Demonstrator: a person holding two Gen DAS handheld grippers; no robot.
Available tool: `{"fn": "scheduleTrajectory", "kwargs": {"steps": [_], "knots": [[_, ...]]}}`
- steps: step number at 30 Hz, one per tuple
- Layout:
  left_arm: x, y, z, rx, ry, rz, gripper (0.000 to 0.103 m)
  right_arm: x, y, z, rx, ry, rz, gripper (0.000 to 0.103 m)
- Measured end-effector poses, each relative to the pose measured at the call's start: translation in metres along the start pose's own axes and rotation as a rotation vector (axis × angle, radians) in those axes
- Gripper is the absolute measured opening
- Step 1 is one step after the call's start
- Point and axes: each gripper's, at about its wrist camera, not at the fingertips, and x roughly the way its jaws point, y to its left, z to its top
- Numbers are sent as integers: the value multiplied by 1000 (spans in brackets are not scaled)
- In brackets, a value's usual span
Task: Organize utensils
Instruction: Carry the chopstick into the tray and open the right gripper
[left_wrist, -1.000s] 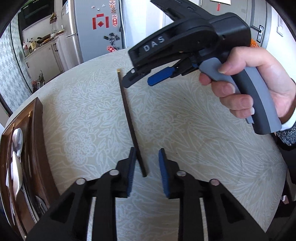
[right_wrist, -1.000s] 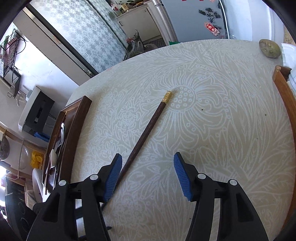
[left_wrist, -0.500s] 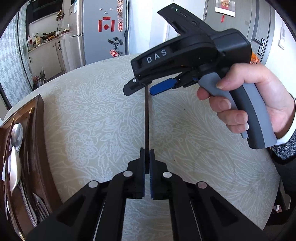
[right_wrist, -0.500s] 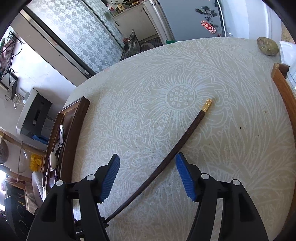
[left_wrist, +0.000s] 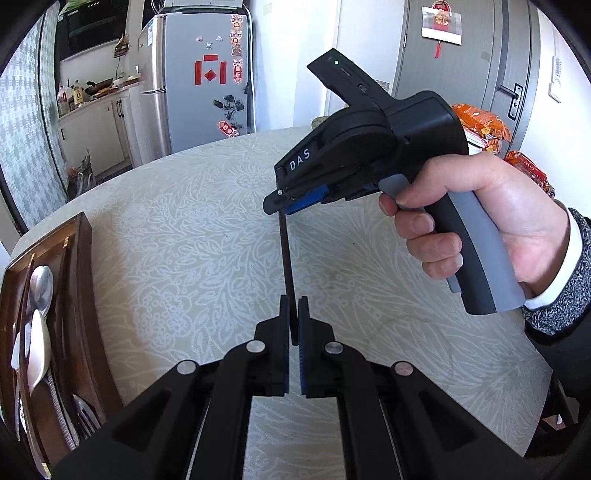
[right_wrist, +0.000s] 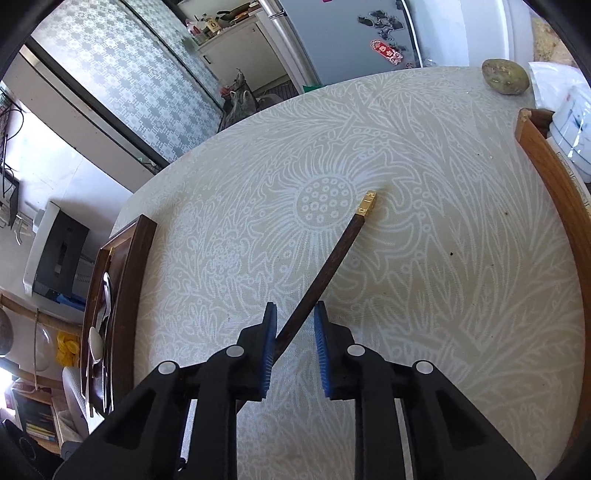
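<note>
I had the left tongs (left_wrist: 294, 321) clamped on the near end of a dark chopstick (left_wrist: 287, 258), the pads pressed against its sides. From the left wrist camera the stick ran away from me, up off the worktop (left_wrist: 192, 236), to the right tongs (left_wrist: 284, 201), which a hand (left_wrist: 476, 225) held by the grey grip.

On the right wrist camera the same chopstick (right_wrist: 325, 269) passed slantwise between the right tongs (right_wrist: 295, 347), its gold-capped end (right_wrist: 366, 203) pointing out over the flower pattern of the cloth. Those jaws had just been closing around it, and I still saw a gap between the stick and the right-hand blue pad (right_wrist: 322, 350); the stick lay against the left-hand pad. So I read them as narrowed about the stick but not yet gripping it.

The dark wooden tray (left_wrist: 79, 280) sat at the left edge of the worktop, well apart from the chopstick. In it lay a metal spoon (left_wrist: 41, 280), a white spoon (left_wrist: 38, 354) and a fork (left_wrist: 83, 413). At the far right of the worktop, in the right view, sat a round greenish lump (right_wrist: 505, 76), and a curved wooden chair back (right_wrist: 554, 173) ran along that side. A silver fridge (left_wrist: 199, 92) with red stickers stood behind the worktop.
</note>
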Motion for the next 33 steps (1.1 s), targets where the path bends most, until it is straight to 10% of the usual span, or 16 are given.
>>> {"fn": "scheduleTrajectory", "kwargs": {"steps": [21,33], "knots": [[-53,39,-26,-40,-53,65,0,-5,92,-7,-52,-36,93,6],[-124,107,-66,-142,-86,345,0,57,222,-13,-155,-7,204,6]]}}
